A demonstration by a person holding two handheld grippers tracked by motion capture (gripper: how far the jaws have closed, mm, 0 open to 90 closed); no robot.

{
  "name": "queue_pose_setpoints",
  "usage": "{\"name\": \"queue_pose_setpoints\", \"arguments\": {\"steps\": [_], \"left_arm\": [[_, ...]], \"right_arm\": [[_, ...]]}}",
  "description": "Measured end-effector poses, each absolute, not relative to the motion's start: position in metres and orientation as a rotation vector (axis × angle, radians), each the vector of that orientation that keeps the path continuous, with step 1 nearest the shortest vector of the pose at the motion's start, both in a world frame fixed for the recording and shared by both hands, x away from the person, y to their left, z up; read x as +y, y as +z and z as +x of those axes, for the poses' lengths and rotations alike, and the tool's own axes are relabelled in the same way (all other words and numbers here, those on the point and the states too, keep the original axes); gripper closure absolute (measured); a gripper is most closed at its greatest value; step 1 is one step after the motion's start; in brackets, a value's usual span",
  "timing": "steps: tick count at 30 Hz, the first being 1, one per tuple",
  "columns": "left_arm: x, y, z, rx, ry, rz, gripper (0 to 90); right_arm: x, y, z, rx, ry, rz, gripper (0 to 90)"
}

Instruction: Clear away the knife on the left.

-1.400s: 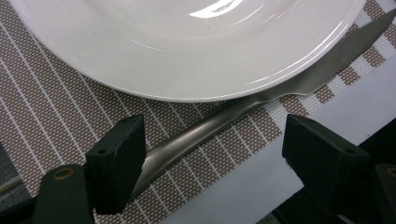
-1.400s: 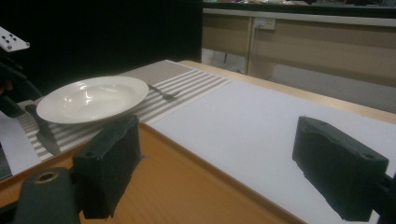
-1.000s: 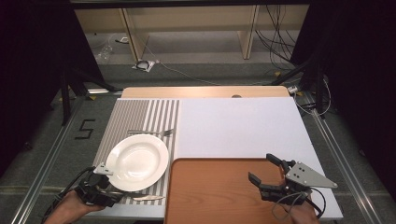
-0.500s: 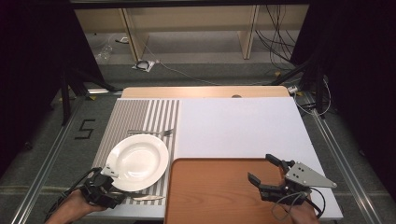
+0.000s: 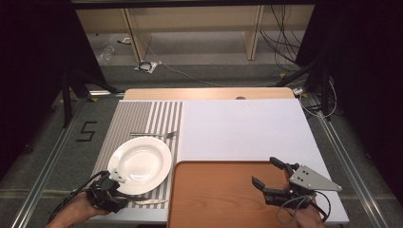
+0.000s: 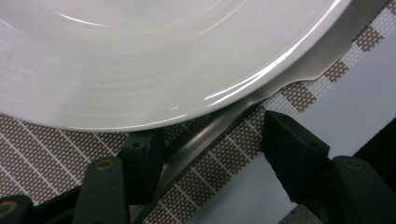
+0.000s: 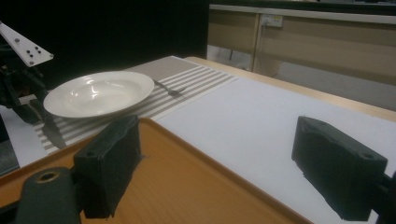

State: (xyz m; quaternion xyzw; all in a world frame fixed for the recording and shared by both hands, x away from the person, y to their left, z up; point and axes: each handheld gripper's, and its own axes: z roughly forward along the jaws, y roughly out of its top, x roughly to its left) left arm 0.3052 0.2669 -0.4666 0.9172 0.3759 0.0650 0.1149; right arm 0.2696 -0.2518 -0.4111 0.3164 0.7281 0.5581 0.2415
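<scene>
Landmark: white plate (image 5: 140, 164) on the striped placemat (image 5: 142, 118), at the table's (image 5: 247, 128) left near corner.
Knife: knife (image 5: 150, 202) lies flat on the placemat just at the plate's near rim; in the left gripper view its handle (image 6: 205, 135) runs out from under the rim, between the two jaws.
Left tool: left tool (image 5: 113, 189) sits at the plate's near-left edge. Its jaws have just been closing and stand partly open, astride the knife handle; one jaw looks to touch it, the other is clear, so no grip yet.
Right tool: right tool (image 5: 269, 173) hovers wide open and empty over the wooden tray (image 5: 214, 194), right of the plate.
Doing it well: I judge the handle should be centred between the pads, low to the placemat, clear of the plate rim, so closing does not tip the plate.
Change from earlier: the left tool has crept nearer the plate; plate, fork (image 5: 153, 135) beyond the plate and right tool are unmoved.
</scene>
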Motion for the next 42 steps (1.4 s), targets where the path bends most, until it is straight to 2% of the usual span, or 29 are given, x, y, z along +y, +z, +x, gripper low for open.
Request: {"name": "queue_pose_setpoints", "arguments": {"steps": [5,6,7,12,15,19,23,35,42], "left_arm": [[0.264,-0.465,0.306,1.116,0.167,2.717,47.6],[0.263,-0.465,0.305,1.103,0.162,2.725,47.6],[0.261,-0.464,0.304,1.068,0.172,2.750,51.9],[0.258,-0.464,0.304,1.046,0.169,2.772,54.1],[0.254,-0.463,0.303,0.995,0.172,2.805,60.2],[0.253,-0.463,0.303,0.967,0.167,2.820,62.8],[0.250,-0.463,0.301,0.925,0.167,2.842,70.2],[0.244,-0.463,0.297,0.822,0.185,2.894,78.4],[0.242,-0.463,0.296,0.810,0.201,2.905,79.3]], "right_arm": [[-0.252,-0.411,0.269,1.999,1.523,0.868,16.7],[-0.252,-0.411,0.269,1.999,1.523,0.868,16.7],[-0.251,-0.411,0.269,1.997,1.526,0.866,16.7],[-0.251,-0.411,0.269,2.001,1.519,0.859,16.8],[-0.251,-0.411,0.269,2.003,1.520,0.857,16.8],[-0.251,-0.411,0.269,2.003,1.521,0.856,16.9],[-0.251,-0.411,0.269,2.004,1.522,0.852,17.1],[-0.250,-0.411,0.269,2.009,1.516,0.852,17.2],[-0.251,-0.411,0.269,2.005,1.516,0.855,17.4]]}}
